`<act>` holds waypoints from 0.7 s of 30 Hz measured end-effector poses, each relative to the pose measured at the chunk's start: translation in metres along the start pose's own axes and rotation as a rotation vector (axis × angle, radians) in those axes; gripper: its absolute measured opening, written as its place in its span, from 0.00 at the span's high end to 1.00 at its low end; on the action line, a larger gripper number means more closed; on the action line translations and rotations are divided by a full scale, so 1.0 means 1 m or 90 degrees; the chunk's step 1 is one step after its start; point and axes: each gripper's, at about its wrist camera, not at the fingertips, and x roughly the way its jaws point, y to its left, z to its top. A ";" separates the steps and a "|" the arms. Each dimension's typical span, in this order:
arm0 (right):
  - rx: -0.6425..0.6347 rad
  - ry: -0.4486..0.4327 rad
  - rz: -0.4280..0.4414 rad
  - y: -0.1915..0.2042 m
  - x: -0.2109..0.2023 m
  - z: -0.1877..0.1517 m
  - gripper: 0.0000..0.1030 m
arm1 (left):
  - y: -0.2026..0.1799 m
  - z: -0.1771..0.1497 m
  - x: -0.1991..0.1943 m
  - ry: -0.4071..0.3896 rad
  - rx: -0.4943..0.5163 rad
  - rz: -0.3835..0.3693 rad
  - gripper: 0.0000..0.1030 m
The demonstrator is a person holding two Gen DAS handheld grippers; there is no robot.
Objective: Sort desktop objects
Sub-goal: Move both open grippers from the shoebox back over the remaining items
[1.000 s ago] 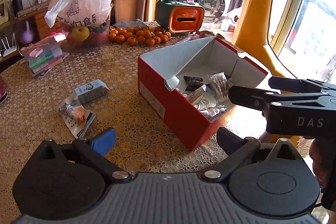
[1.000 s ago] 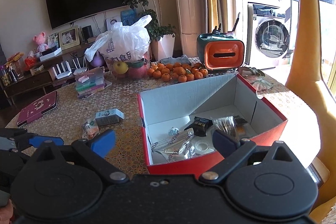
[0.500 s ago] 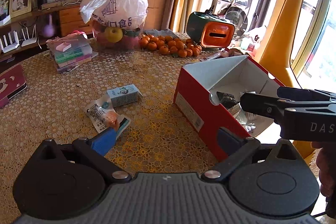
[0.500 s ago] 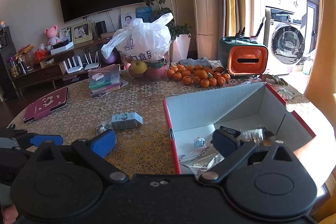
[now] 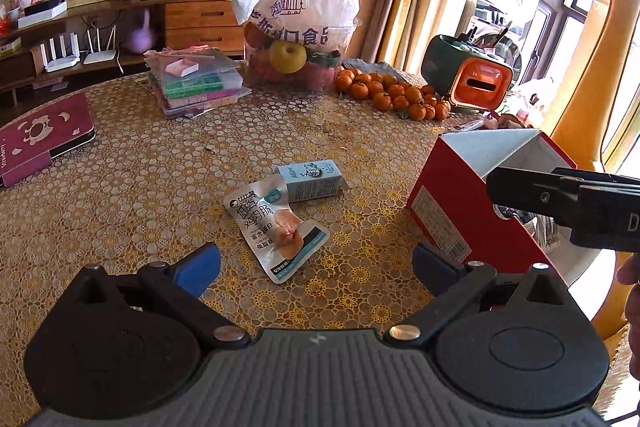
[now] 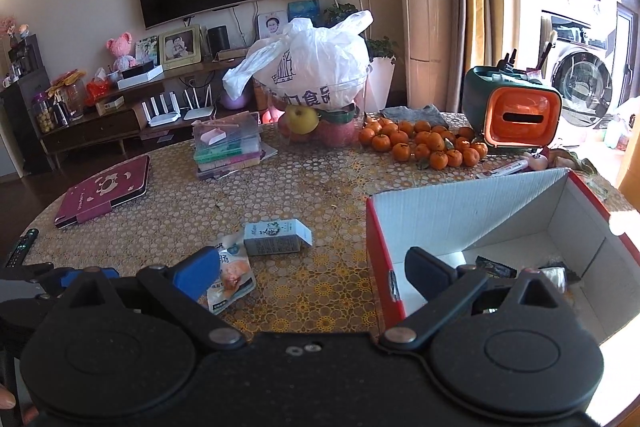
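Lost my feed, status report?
Both hand-held grippers open, empty. White snack pouch and pale blue carton lie outside red box. Path clear.

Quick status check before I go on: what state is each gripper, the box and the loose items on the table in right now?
Left gripper: open, empty.
Right gripper: open, empty.
Red cardboard box with white inside: open-topped, a few small items inside.
Flat clear snack packet with an orange picture: lying flat on the table, outside the box.
Small pale blue carton: on its side, end flap open, touching the packet.
White plastic bag: tied, on the fruit bowl.
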 end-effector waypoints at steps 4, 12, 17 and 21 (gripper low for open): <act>-0.010 0.004 0.010 0.005 0.013 0.003 0.03 | 0.004 -0.003 0.011 0.001 0.009 0.012 0.00; -0.043 0.014 0.022 0.017 0.042 0.012 0.03 | 0.011 -0.007 0.033 0.003 0.013 0.031 0.00; -0.053 0.025 0.026 0.023 0.064 0.017 0.03 | 0.016 -0.005 0.049 0.006 -0.001 0.030 0.00; -0.057 0.033 0.028 0.027 0.081 0.021 0.03 | 0.016 -0.005 0.064 0.014 -0.014 0.041 0.00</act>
